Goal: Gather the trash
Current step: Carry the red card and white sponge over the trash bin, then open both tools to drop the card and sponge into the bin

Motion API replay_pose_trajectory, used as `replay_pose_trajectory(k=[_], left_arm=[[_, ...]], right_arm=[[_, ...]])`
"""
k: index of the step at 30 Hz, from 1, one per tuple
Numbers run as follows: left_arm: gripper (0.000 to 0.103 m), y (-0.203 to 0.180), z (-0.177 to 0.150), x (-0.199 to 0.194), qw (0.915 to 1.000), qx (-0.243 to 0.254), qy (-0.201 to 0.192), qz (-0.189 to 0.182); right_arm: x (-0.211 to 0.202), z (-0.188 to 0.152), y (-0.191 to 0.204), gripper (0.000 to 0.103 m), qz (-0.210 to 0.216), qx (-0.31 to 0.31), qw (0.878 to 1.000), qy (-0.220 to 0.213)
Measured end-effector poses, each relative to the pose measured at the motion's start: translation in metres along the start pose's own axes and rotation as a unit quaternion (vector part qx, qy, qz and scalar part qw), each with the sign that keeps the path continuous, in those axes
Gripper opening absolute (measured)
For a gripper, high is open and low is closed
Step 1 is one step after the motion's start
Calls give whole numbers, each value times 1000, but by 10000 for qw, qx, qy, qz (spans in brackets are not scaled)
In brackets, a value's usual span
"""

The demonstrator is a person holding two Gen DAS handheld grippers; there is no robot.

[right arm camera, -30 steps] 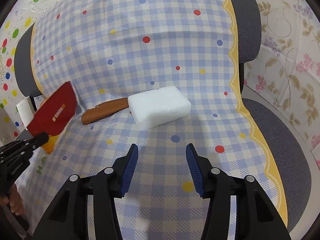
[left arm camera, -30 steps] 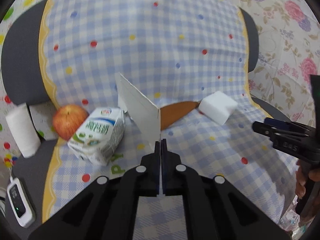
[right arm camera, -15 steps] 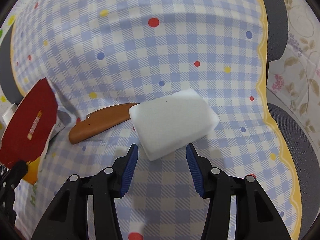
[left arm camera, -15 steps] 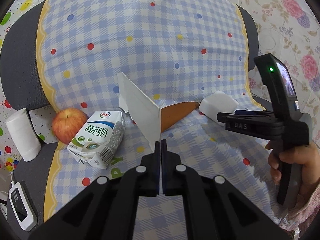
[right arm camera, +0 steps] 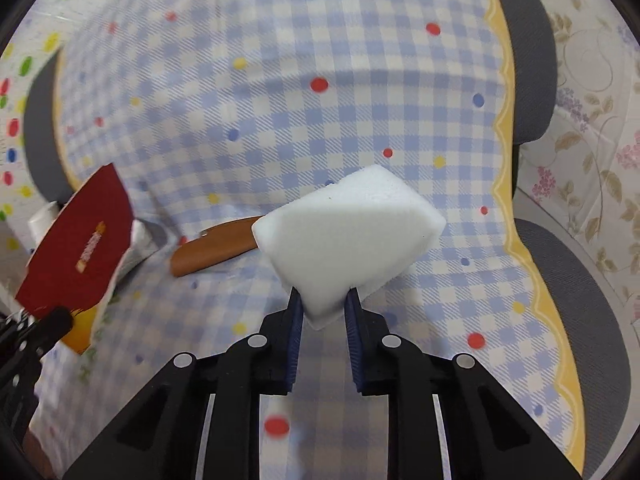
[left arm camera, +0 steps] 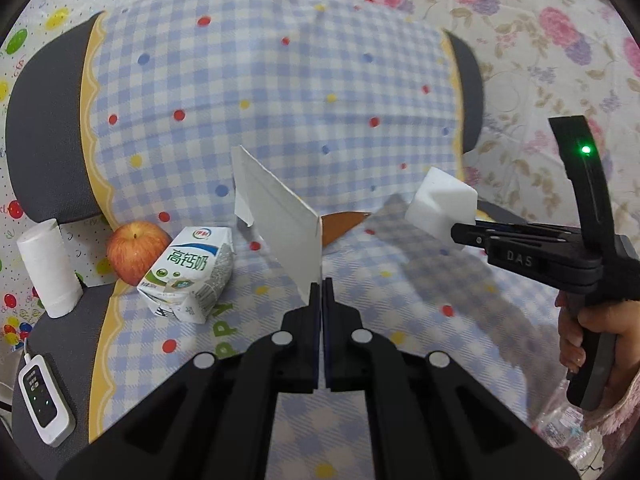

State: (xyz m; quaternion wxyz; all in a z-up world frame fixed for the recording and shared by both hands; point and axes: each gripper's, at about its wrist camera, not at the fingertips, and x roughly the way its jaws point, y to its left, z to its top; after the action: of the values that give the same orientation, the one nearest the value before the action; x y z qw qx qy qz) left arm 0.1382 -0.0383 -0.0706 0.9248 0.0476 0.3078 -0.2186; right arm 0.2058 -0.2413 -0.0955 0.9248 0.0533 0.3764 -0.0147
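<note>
Blue-checked cloth (right arm camera: 280, 128) draped over a grey chair (left arm camera: 44, 152), floral wall behind. White sponge block (right arm camera: 348, 240) lifted clear of the cloth, pinched at its lower corner by the right gripper (right arm camera: 320, 312). Just left of the sponge, a brown knife handle (right arm camera: 212, 250) lying flat. Further left, a piece of card (left arm camera: 280, 220), red on one side, clamped upright in the closed left gripper (left arm camera: 322, 300). Beyond the card, a milk carton (left arm camera: 188, 276), an apple (left arm camera: 134, 246), a paper roll (left arm camera: 50, 268).
</note>
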Motion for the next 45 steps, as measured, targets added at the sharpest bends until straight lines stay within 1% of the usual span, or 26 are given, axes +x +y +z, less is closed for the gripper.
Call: replay_pose_trajectory(k=[2, 6, 10, 13, 15, 17, 20, 22, 24, 26, 27, 29, 33, 36, 38, 39, 40, 41, 42, 43, 45], left_arm=[[0, -14, -5, -18, 9998, 81, -98, -138], [0, -49, -19, -48, 9985, 305, -199, -418], [0, -93, -36, -72, 9947, 553, -229, -833], [0, -133, -51, -89, 9891, 858, -217, -1178], [0, -162, -62, -97, 9834, 1069, -179, -1453], [0, -182, -73, -103, 9788, 1233, -148, -1631], [0, -216, -93, -109, 9681, 1476, -38, -2026], [0, -232, -104, -111, 9618, 1603, 30, -2220], [0, -247, -115, -111, 9547, 1712, 152, -2428], [0, -260, -124, -109, 9489, 1836, 231, -2557], [0, -270, -131, -109, 9443, 1906, 304, -2665], [0, -280, -137, -105, 9393, 1948, 408, -2795], [0, -302, -151, -92, 9279, 2010, 730, -3054], [0, -312, -158, -82, 9224, 2088, 890, -3126], [0, -319, -161, -74, 9208, 2135, 976, -3115], [0, -321, -161, -70, 9213, 2131, 1007, -3093], [6, -323, -162, -64, 9239, 2111, 1084, -3000], [24, -325, -164, -58, 9239, 2089, 1174, -2983], [36, -325, -164, -55, 9246, 2068, 1222, -2957], [47, -323, -166, -52, 9281, 2021, 1252, -2866], [48, -318, -165, -51, 9285, 1956, 1262, -2892]], right_arm=[[-29, -10, -5, 22, 129, -27, 9999, -103], [-91, -37, -17, 22, 186, -42, 9993, -322], [-145, -67, -33, 22, 87, 46, 9988, -472], [-180, -93, -46, 22, -76, 126, 9985, -536], [-201, -111, -55, 23, -246, 162, 9980, -562], [-223, -135, -70, 23, -554, 194, 9966, -582], [-246, -164, -90, 23, -881, 269, 9944, -524], [-262, -187, -107, 24, -1078, 415, 9924, -433], [-274, -207, -119, 24, -1224, 541, 9904, -337], [-286, -230, -130, 24, -1364, 665, 9882, -213], [-290, -243, -135, 24, -1447, 737, 9866, -134], [-296, -263, -143, 24, -1500, 869, 9849, -13], [-295, -296, -154, 24, -1625, 959, 9816, 307], [-289, -307, -162, 25, -1649, 994, 9802, 471], [-285, -309, -165, 25, -1653, 973, 9800, 531], [-284, -312, -168, 27, -1651, 974, 9799, 546], [-280, -314, -171, 32, -1629, 960, 9802, 586], [-276, -315, -173, 32, -1612, 935, 9803, 652], [-270, -318, -176, 39, -1599, 893, 9804, 729], [-264, -321, -178, 41, -1629, 862, 9795, 814], [-258, -327, -181, 43, -1669, 879, 9776, 939]])
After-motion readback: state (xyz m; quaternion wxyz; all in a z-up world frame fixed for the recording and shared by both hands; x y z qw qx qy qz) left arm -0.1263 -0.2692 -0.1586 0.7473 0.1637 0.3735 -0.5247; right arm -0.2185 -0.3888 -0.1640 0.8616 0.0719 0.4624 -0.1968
